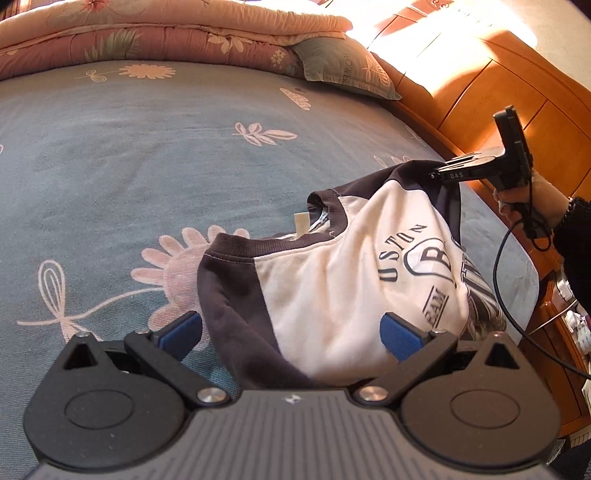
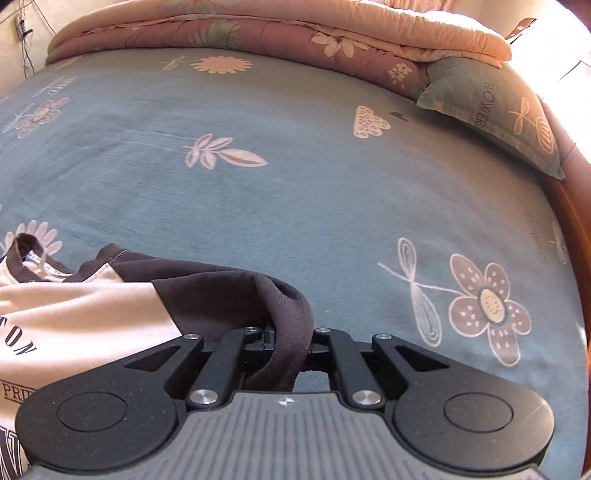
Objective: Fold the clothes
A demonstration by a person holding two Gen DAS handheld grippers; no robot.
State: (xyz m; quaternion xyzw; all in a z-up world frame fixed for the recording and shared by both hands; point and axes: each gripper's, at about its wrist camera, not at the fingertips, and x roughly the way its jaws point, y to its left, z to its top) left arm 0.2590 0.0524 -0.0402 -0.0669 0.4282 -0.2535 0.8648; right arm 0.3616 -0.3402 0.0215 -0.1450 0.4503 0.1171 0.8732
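Nearest, our left gripper [image 1: 291, 334]: blue pads [image 1: 400, 338] spread wide, white-and-dark T-shirt [image 1: 332, 280] between them, not gripped. T-shirt sits near edge of blue flowered bedspread [image 1: 147, 155], lifted and bunched; collar [image 1: 325, 218] faces far, printed chest toward right. Long axis unclear, cloth too crumpled. Our right gripper [image 2: 286, 345]: jaws pressed together, pinching dark sleeve [image 2: 258, 295] of T-shirt. Farther right: pillow [image 2: 498, 110] at wooden headboard [image 1: 498, 85]. Farthest: folded pink quilt [image 2: 258, 22].
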